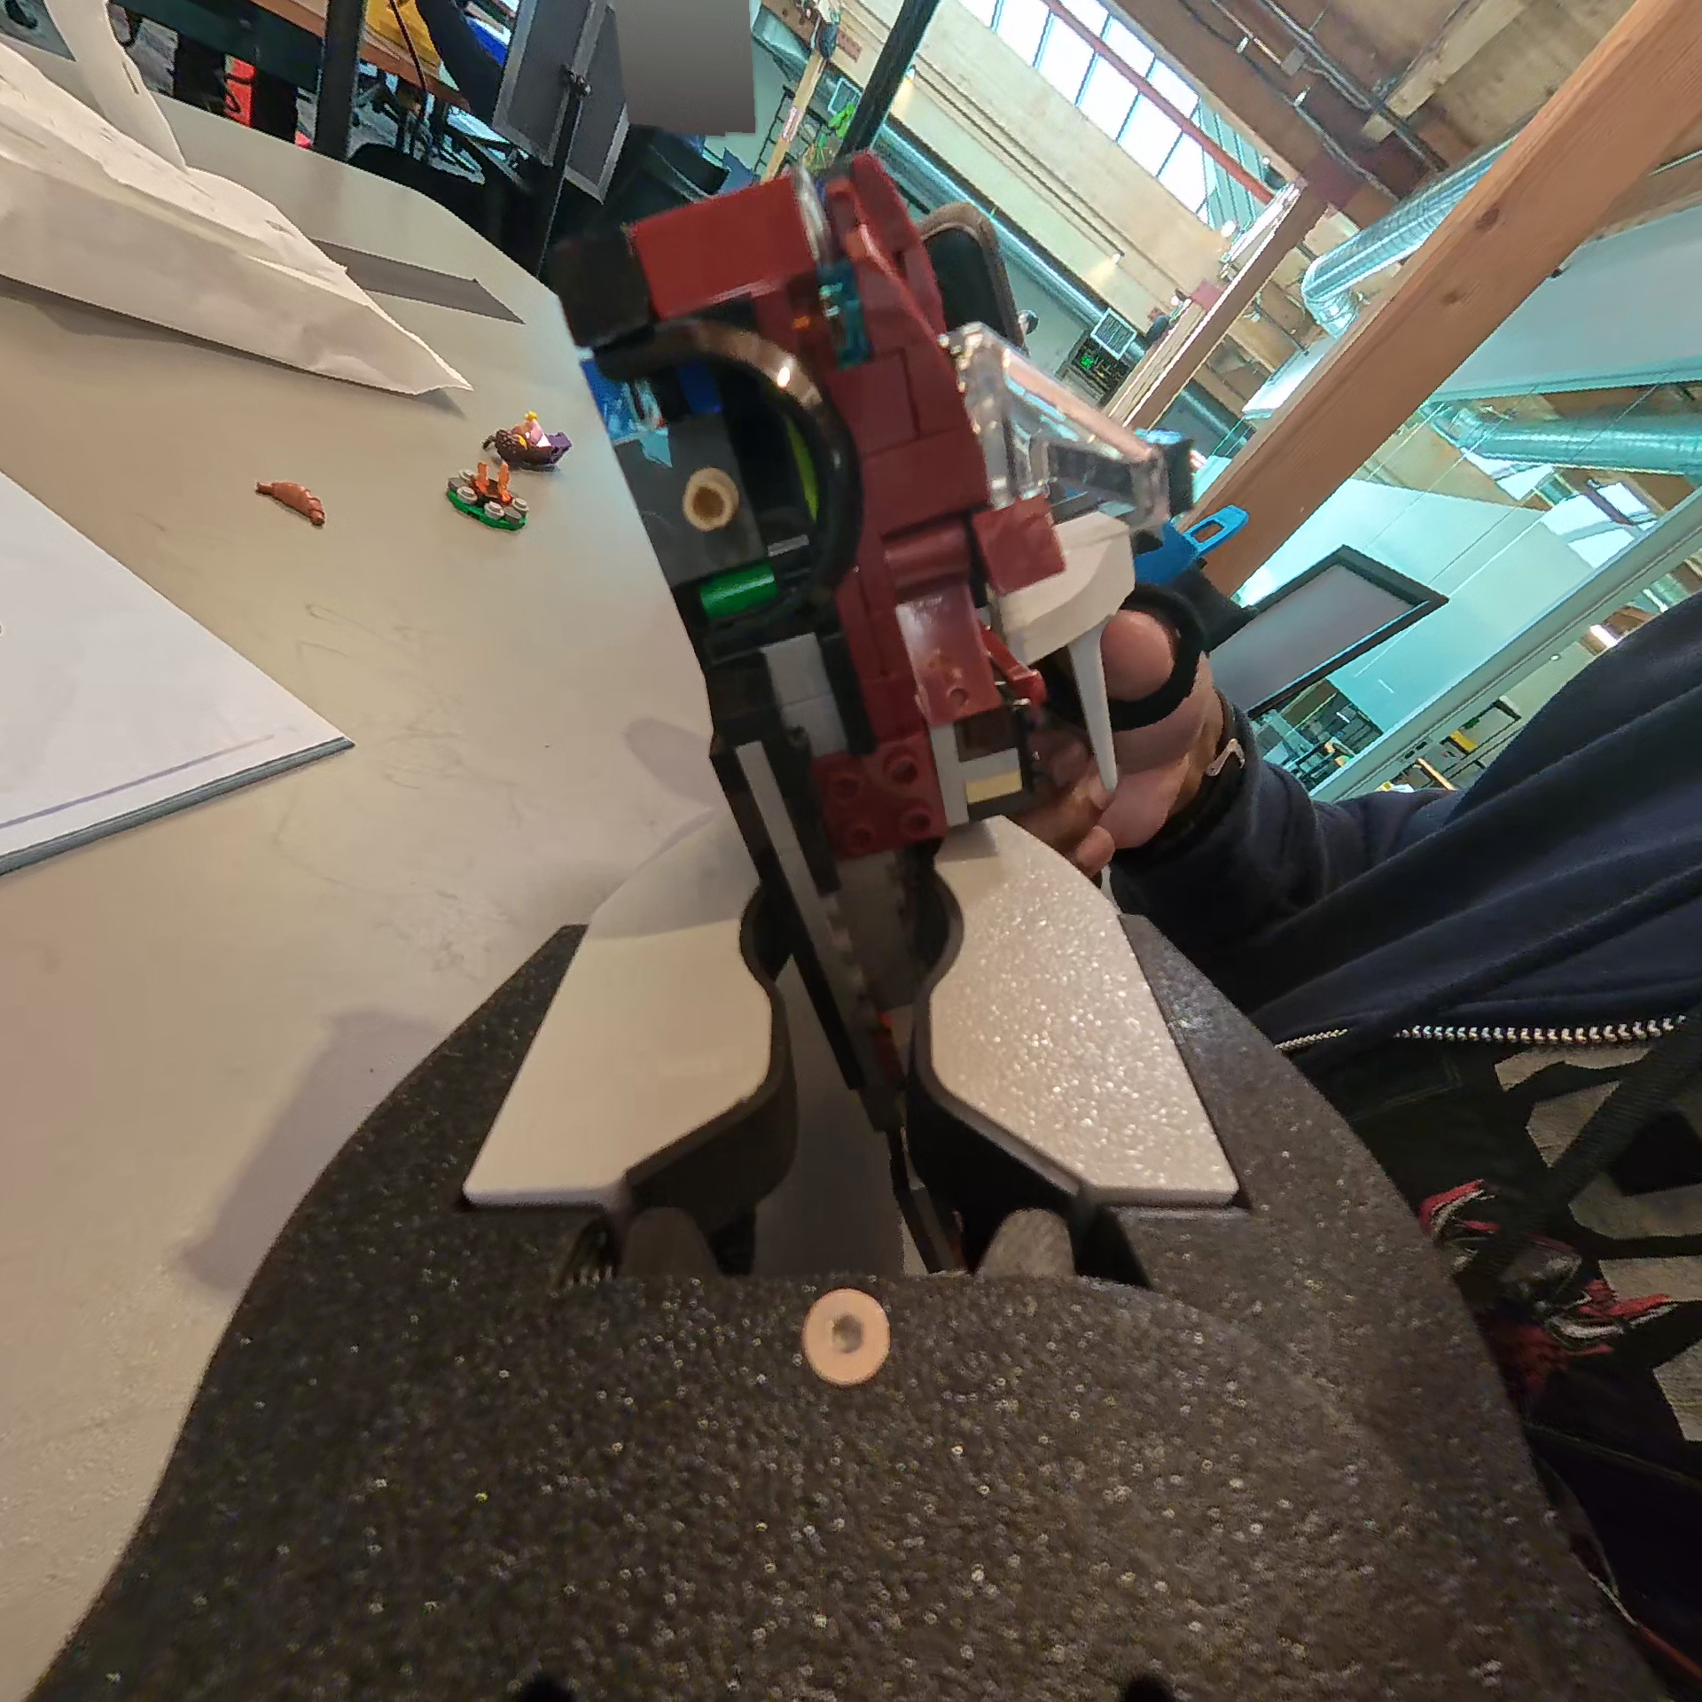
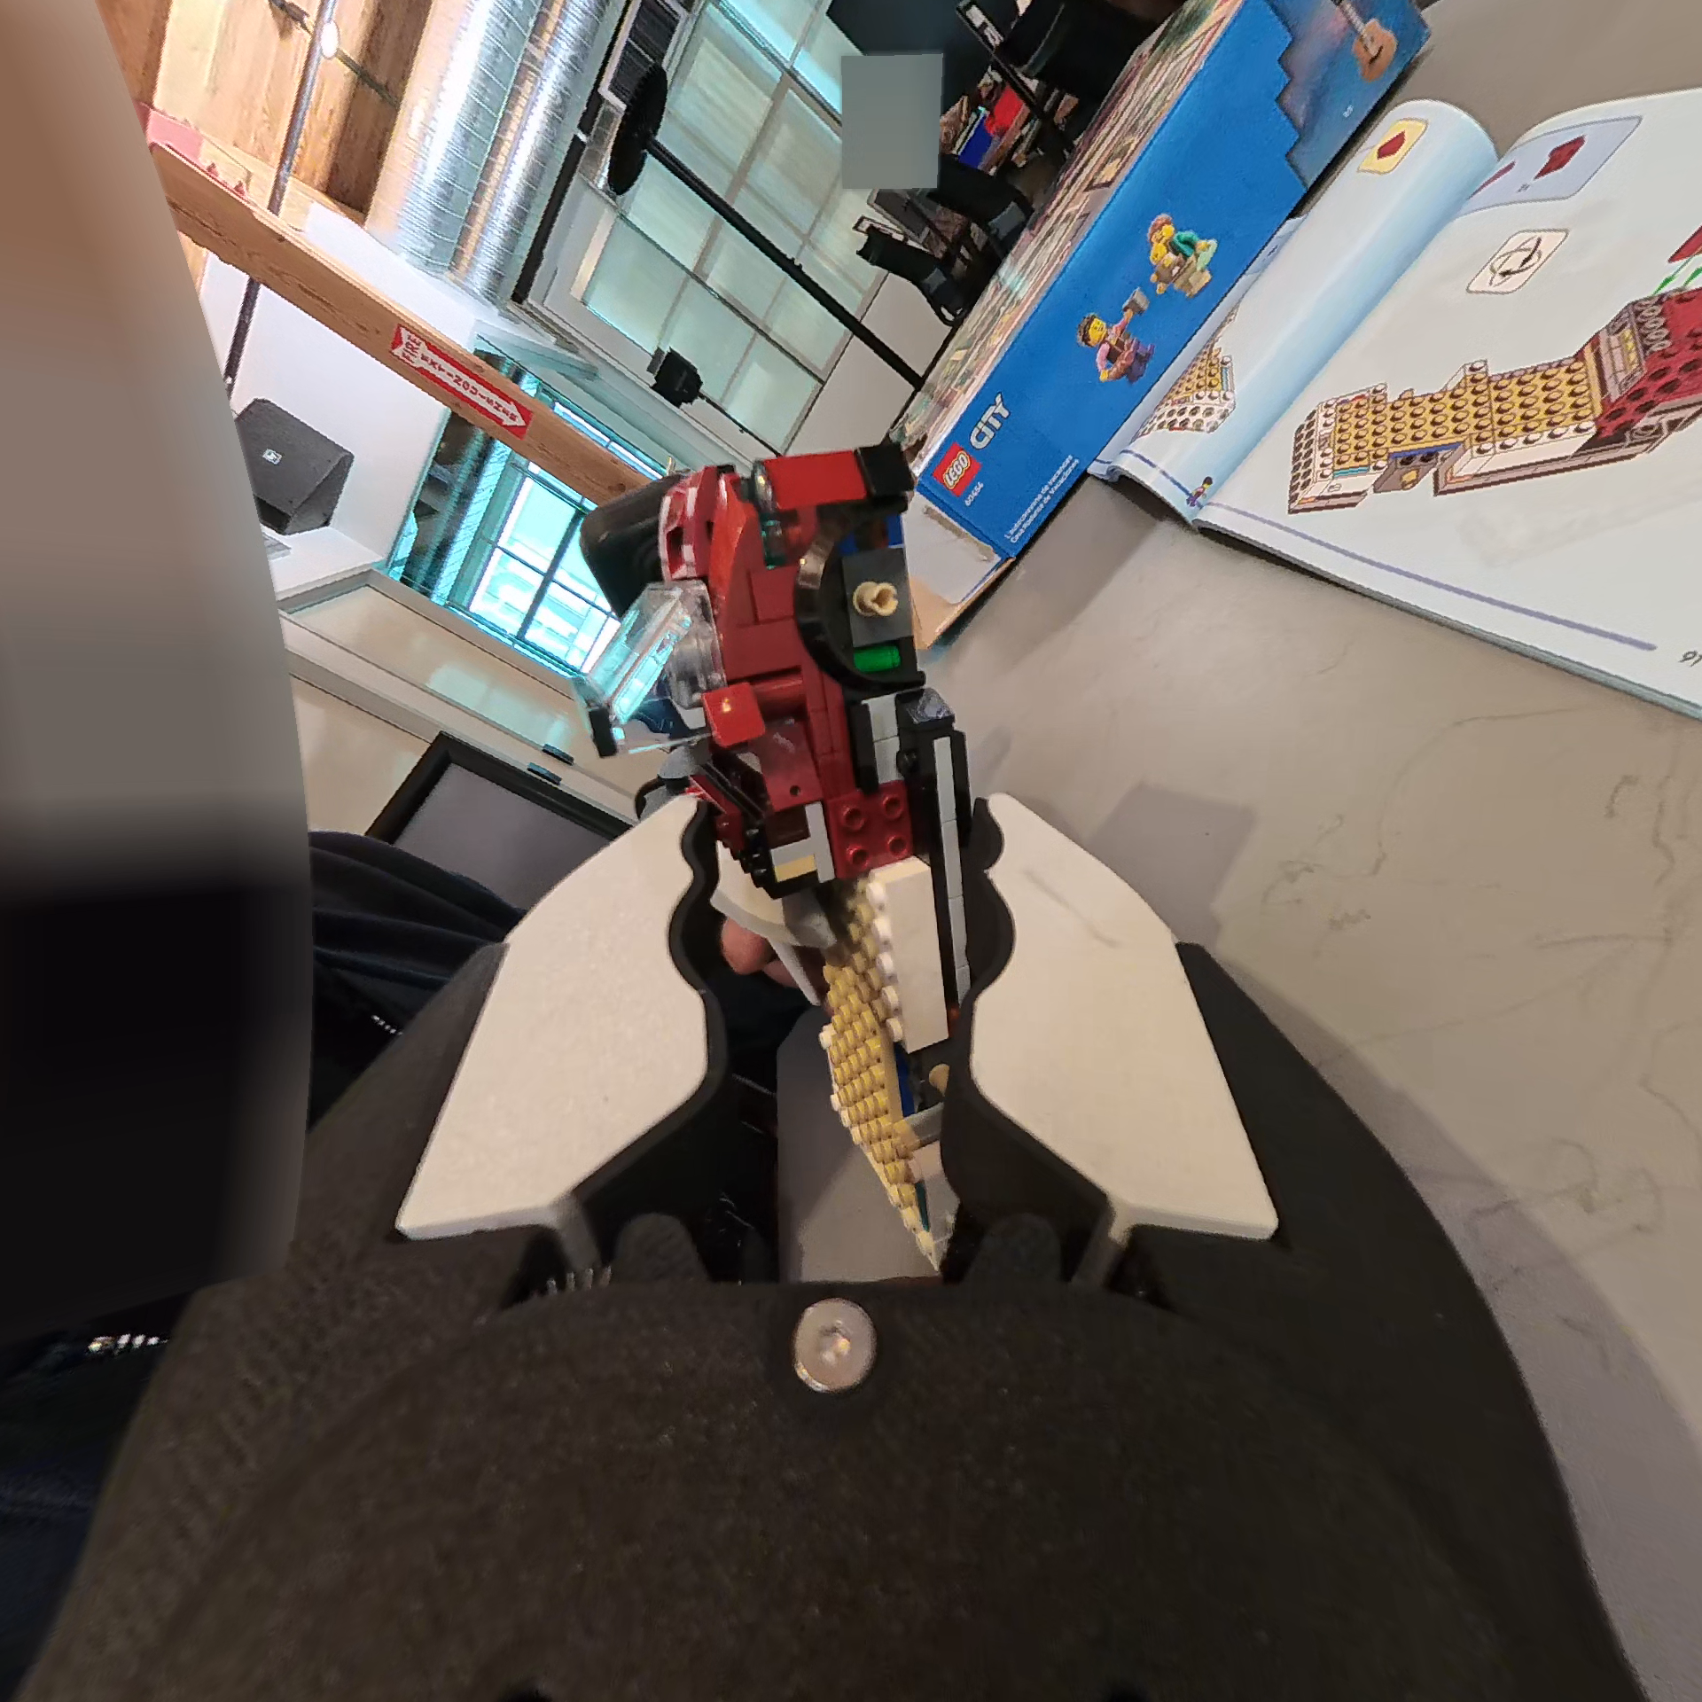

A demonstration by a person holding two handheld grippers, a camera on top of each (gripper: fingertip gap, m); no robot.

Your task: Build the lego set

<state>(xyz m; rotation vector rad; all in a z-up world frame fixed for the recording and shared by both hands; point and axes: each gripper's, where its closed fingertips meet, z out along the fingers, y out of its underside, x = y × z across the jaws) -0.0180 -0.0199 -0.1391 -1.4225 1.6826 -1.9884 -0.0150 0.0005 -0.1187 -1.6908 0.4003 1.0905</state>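
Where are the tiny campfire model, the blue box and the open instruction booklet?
campfire model [image 1: 486, 502], left wrist view, its green base.
blue box [image 2: 1142, 276], right wrist view, its printed side.
instruction booklet [image 2: 1437, 479], right wrist view, its right-hand page.

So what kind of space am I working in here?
Likely an open industrial-style office or workshop: exposed wooden beams, silver ribbed air ducts, and a grey table holding a blue toy-brick box.

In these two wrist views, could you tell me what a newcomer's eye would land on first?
A dark red brick-built model with a clear windscreen stands on end between the left gripper fingers, filling the frame's middle. The right gripper brackets the same model. Behind it, a blue toy box and an open instruction booklet lie on the grey table.
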